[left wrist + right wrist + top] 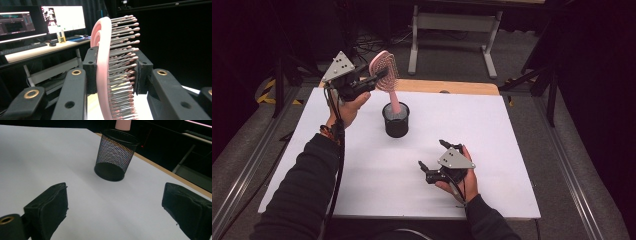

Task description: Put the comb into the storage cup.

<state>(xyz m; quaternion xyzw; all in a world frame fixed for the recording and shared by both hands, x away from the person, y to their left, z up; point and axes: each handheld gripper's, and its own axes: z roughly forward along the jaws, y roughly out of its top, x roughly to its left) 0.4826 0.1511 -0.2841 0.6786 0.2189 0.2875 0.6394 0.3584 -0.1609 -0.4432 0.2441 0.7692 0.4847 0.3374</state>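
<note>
At the near edge of the white table [377,190], the right gripper [435,156] rests at about five o'clock from the black wire-mesh cup [396,120], its jaws spread wide with nothing between them. Farther back, at ten o'clock from the cup, the left gripper [374,80] clamps the head of a pink plastic paddle hairbrush [105,67], whose handle [395,102] dips into the cup. Lowering it well likely means keeping the handle centred over the mouth, easing straight down so the light cup does not tip.
</note>
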